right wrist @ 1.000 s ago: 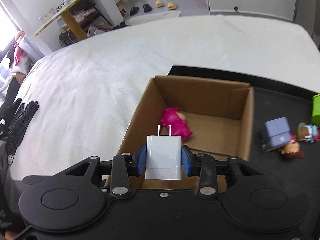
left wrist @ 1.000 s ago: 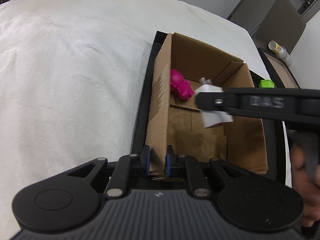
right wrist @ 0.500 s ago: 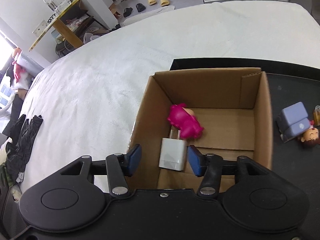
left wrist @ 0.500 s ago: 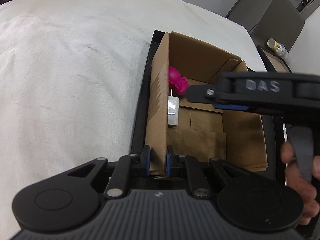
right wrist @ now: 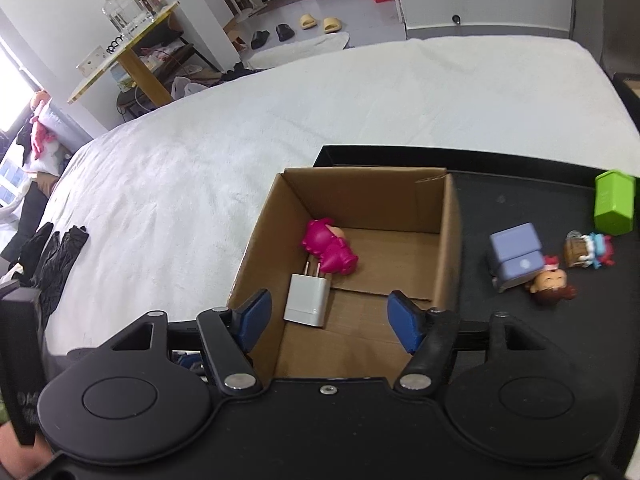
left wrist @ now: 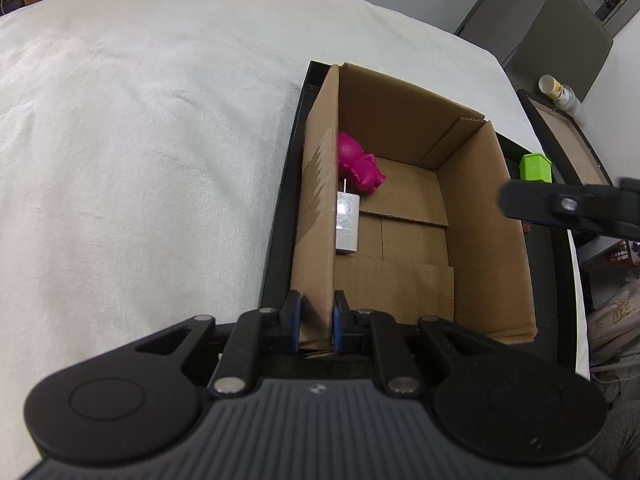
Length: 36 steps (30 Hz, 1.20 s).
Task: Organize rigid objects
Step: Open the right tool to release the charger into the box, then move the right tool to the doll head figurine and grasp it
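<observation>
An open cardboard box (right wrist: 448, 240) stands on a black tray (right wrist: 520, 184). Inside lie a white plug charger (right wrist: 307, 300) and a pink toy figure (right wrist: 330, 246), both also in the left wrist view: charger (left wrist: 347, 222), pink figure (left wrist: 358, 164). My left gripper (left wrist: 314, 320) is shut on the box's near left wall (left wrist: 316, 216). My right gripper (right wrist: 327, 320) is open and empty, above the box's near edge; one of its fingers (left wrist: 568, 208) shows in the left wrist view at the right.
On the tray right of the box lie a lilac block (right wrist: 516, 254), a green block (right wrist: 614, 206), a small doll (right wrist: 552, 282) and another figure (right wrist: 588, 248). The tray rests on a white blanket (right wrist: 280, 120). Black cloth (right wrist: 52, 260) lies far left.
My right gripper opened and dropped the white charger into the box, then pulled back up and to the right. The left gripper kept its hold on the box wall.
</observation>
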{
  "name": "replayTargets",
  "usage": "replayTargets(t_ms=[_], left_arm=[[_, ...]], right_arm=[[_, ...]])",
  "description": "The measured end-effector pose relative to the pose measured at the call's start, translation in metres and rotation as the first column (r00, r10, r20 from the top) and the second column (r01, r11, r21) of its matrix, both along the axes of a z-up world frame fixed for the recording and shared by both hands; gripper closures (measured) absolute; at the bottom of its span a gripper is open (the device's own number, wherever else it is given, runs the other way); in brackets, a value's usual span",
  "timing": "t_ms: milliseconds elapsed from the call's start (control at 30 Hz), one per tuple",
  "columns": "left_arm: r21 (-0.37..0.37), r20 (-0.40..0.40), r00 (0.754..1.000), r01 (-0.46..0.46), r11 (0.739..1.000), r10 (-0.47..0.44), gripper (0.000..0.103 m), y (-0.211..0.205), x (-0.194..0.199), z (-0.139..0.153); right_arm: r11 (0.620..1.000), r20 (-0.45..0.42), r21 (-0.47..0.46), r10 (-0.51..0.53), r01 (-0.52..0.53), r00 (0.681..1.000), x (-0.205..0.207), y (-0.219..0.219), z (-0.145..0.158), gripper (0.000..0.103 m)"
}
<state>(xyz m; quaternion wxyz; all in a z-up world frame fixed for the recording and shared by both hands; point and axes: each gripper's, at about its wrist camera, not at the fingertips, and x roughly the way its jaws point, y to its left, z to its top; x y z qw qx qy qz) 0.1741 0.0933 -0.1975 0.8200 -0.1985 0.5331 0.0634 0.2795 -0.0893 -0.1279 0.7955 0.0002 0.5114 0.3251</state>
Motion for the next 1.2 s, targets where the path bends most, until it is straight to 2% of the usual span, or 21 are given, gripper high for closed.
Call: replayTargets(t_ms=[367, 667, 1033, 1200], left_arm=[[0.020, -0.012, 1.000, -0.004, 1.000, 0.005, 0.089, -0.004, 0.001, 0.001], [0.046, -0.026, 1.000, -0.008, 0.999, 0.010, 0.090, -0.008, 0.003, 0.002], [0.093, -0.042, 0.999, -0.018, 0.996, 0.022, 0.092, -0.014, 0.006, 0.004], [0.115, -0.037, 0.999, -0.035, 0.993, 0.039, 0.093, -0.017, 0.005, 0.003]], right_arm=[[1.000, 0.073, -0.006, 0.012, -0.012, 0.997, 0.000, -0.043, 0.015, 0.024], [0.999, 0.108, 0.001, -0.041, 0.041, 0.993, 0.009, -0.072, 0.010, 0.023], [0.986, 0.114, 0.020, -0.168, 0.167, 0.979, 0.027, -0.121, -0.030, 0.024], [0.978, 0.080, 0.029, -0.208, 0.206, 0.975, 0.038, -0.139, -0.054, 0.031]])
